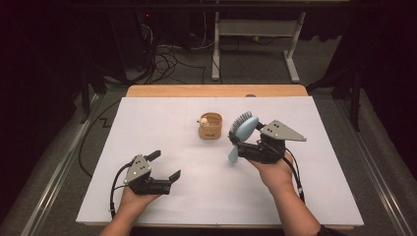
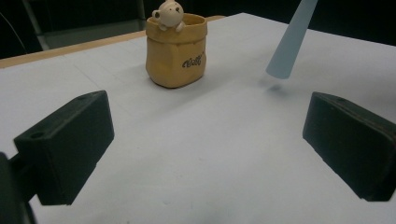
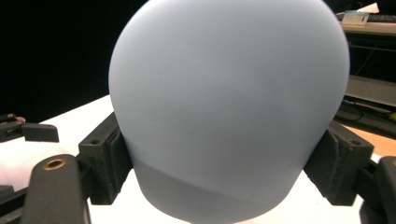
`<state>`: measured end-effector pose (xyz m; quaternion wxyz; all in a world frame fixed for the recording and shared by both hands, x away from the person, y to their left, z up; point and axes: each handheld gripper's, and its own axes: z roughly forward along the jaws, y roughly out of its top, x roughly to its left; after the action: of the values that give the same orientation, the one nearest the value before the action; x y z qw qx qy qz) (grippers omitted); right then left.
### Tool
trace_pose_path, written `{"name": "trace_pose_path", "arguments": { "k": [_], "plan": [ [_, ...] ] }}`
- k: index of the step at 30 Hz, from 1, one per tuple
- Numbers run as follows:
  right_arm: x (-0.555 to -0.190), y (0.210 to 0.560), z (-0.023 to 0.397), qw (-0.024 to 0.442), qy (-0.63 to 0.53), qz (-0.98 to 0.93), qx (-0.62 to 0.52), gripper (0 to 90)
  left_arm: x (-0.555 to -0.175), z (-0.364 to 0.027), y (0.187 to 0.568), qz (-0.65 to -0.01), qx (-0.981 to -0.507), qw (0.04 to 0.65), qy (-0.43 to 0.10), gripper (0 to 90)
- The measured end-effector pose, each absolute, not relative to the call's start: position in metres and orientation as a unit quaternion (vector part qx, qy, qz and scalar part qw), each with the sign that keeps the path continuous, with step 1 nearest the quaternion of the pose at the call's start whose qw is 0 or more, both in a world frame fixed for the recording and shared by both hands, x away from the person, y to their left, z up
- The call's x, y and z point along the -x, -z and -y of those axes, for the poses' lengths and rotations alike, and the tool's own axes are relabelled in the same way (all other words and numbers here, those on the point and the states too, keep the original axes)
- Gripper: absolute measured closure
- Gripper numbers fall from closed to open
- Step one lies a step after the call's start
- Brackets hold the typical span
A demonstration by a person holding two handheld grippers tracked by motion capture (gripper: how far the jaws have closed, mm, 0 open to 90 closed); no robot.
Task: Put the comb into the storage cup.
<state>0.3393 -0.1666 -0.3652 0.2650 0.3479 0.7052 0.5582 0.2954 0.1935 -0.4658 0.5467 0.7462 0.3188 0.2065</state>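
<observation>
A pale blue hairbrush with grey bristles is held tilted above the white table top, handle end pointing down and left. My right gripper is shut on it; in the right gripper view the brush's smooth back sits pinched between both pads. A tan bag-shaped holder with a small bear on its rim stands upright mid-table, just left of the brush. My left gripper rests at the front left, open and holding nothing. In the left gripper view the holder and the brush handle lie ahead of it.
The white sheet covers a wooden table whose far edge shows behind it. Beyond the table, cables lie on the floor next to a white desk frame. Dark floor and rails flank both sides.
</observation>
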Motion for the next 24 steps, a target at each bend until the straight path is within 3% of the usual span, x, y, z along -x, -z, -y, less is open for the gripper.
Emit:
{"name": "trace_pose_path", "arguments": {
  "k": [24],
  "plan": [
    [-0.353,0.353,0.162,0.276,-0.582,-0.680,-0.350,20.7,-0.295,-0.195,0.465,-0.319,-0.740,0.558,-0.198,0.0]
  ]
}}
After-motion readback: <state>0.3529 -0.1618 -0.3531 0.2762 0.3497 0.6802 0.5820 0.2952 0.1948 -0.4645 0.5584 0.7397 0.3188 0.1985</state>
